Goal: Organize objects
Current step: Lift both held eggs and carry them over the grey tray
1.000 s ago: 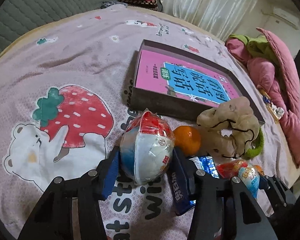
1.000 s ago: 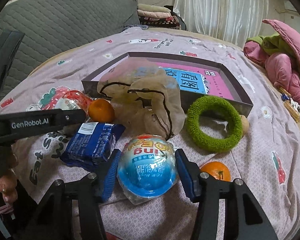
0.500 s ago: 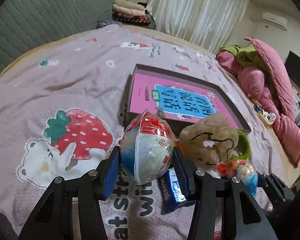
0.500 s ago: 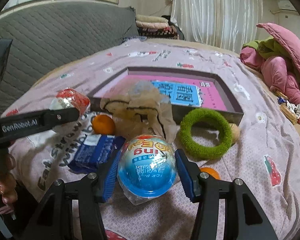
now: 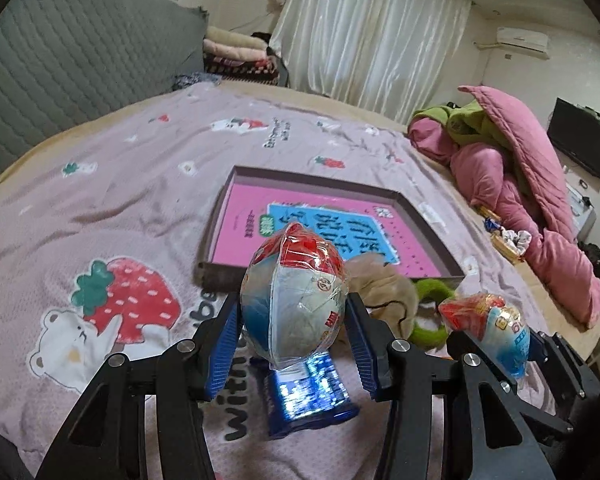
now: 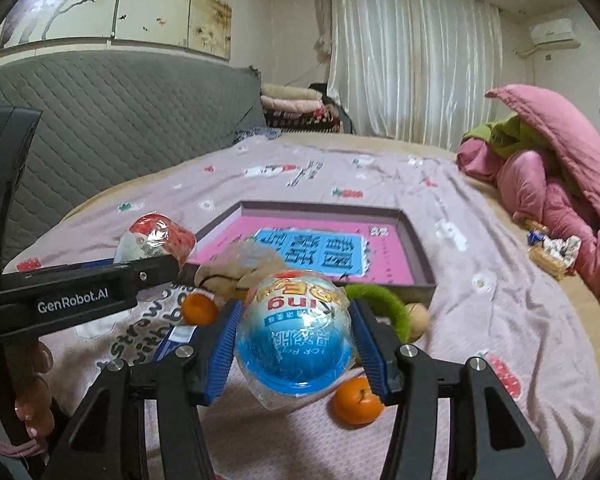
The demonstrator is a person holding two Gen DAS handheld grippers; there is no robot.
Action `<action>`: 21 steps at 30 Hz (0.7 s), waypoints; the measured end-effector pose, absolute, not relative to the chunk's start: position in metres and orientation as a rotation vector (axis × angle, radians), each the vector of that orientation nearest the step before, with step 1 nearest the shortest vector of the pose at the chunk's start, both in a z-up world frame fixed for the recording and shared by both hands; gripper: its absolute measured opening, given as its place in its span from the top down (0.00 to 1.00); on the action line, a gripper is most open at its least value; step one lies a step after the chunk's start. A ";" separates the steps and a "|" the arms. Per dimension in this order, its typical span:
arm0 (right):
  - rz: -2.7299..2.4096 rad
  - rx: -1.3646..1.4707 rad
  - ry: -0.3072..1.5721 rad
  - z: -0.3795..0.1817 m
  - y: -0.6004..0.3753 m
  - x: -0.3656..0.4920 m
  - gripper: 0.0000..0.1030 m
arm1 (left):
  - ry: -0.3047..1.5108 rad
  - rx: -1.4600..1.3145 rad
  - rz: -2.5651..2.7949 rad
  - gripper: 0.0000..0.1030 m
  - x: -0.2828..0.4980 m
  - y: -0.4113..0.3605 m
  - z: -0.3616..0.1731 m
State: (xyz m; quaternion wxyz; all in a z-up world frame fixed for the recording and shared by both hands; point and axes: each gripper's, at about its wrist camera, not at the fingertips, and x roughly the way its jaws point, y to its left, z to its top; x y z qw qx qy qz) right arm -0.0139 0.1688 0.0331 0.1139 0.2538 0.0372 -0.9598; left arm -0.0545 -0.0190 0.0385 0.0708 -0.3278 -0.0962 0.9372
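Both claws were loaded: the left claw (image 5: pixel 294 330) gripped one wrapped snack ball (image 5: pixel 294 304), the right claw (image 6: pixel 296 344) another ball (image 6: pixel 296 334), both held above the bed (image 6: pixel 480 280). Carrying step, I judged (the tray (image 5: pixel 424 228) just ahead); next came lowering them inside its walls.

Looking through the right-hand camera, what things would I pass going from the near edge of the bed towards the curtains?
Near to far: orange → wrapped ball in the right tongs → green ring → shallow box with the pink book → folded blankets → curtain.
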 end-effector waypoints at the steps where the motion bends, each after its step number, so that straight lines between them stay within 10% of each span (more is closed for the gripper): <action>1: -2.828 0.728 0.110 0.036 0.171 -0.013 0.47 | -0.275 -0.964 2.826 0.49 -0.053 -0.016 0.041; 21: -2.930 0.641 0.128 0.059 0.193 -0.045 0.47 | -0.192 -0.888 2.902 0.49 -0.084 -0.006 0.057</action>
